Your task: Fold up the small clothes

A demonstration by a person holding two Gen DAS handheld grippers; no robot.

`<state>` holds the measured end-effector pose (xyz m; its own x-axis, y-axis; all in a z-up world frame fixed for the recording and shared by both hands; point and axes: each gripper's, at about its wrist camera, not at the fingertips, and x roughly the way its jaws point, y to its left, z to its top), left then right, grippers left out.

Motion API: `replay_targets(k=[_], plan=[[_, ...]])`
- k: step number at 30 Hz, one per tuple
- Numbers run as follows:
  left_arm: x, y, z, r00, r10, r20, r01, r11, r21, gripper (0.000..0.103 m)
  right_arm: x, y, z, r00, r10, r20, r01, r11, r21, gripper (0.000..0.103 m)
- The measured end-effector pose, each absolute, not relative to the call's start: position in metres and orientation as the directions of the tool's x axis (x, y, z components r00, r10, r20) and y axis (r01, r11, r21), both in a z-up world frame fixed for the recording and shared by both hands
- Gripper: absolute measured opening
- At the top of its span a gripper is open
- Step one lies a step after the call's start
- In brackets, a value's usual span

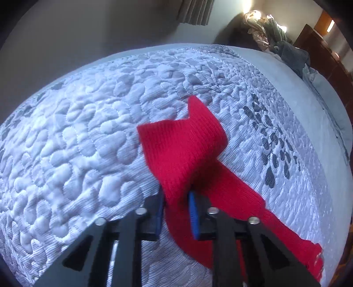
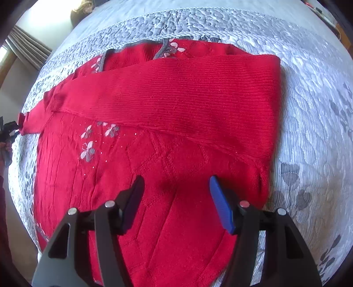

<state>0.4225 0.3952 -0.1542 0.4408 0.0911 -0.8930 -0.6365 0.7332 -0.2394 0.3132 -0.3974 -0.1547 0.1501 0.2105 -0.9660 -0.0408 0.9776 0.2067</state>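
A red knit sweater (image 2: 176,106) with grey and white flower patterns lies flat on the quilted bed cover (image 2: 308,110), one sleeve folded across its chest. My right gripper (image 2: 176,187) is open and empty, hovering over the sweater's lower body. My left gripper (image 1: 175,198) is shut on the red sleeve (image 1: 183,150) and holds its cuff end lifted above the cover. The left gripper shows small at the far left of the right wrist view (image 2: 8,128), at the sleeve's end.
The grey-and-white quilted cover (image 1: 77,132) spans the bed. A pile of clothes (image 1: 271,33) and a dark wooden headboard (image 1: 320,50) stand at the far end. Grey curtains (image 1: 196,11) hang behind.
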Motion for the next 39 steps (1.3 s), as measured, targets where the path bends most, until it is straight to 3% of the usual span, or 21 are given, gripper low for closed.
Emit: replay_targets(k=[5, 10, 16, 26, 32, 37, 38, 39], plan=[[0.416, 0.367, -0.123, 0.535, 0.139, -0.834, -0.584, 0.774, -0.246, 0.008, 0.311, -0.401, -0.153, 0.158, 0.232, -0.960, -0.039, 0.973, 0.228, 0.062], [0.409, 0.295, -0.075, 0.654, 0.072, -0.753, -0.420, 0.862, -0.283, 0.008, 0.303, -0.408, -0.150, 0.161, 0.240, -0.957, -0.037, 0.971, 0.238, 0.062], [0.404, 0.190, -0.042, 0.689, -0.036, -0.724, -0.253, 0.924, -0.286, 0.008, 0.293, -0.412, -0.146, 0.168, 0.263, -0.950, -0.040, 0.965, 0.260, 0.062], [0.401, -0.017, -0.040, 0.649, -0.294, -0.702, 0.053, 0.938, -0.344, 0.008, 0.279, -0.426, -0.139, 0.184, 0.280, -0.942, -0.035, 0.960, 0.278, 0.062], [0.397, -0.124, -0.072, 0.532, -0.422, -0.735, 0.195, 0.905, -0.378, 0.009, 0.274, -0.431, -0.137, 0.192, 0.276, -0.942, -0.037, 0.961, 0.274, 0.062], [0.389, -0.138, -0.108, 0.370, -0.444, -0.816, 0.216, 0.895, -0.389, 0.020, 0.273, -0.433, -0.132, 0.195, 0.270, -0.943, -0.045, 0.963, 0.266, 0.064], [0.386, -0.129, -0.107, 0.375, -0.446, -0.812, 0.214, 0.894, -0.393, 0.026, 0.274, -0.431, -0.131, 0.197, 0.267, -0.943, -0.052, 0.964, 0.262, 0.064], [0.380, -0.119, -0.104, 0.384, -0.444, -0.810, 0.211, 0.896, -0.391, 0.044, 0.277, -0.429, -0.130, 0.197, 0.266, -0.943, -0.055, 0.964, 0.261, 0.064]])
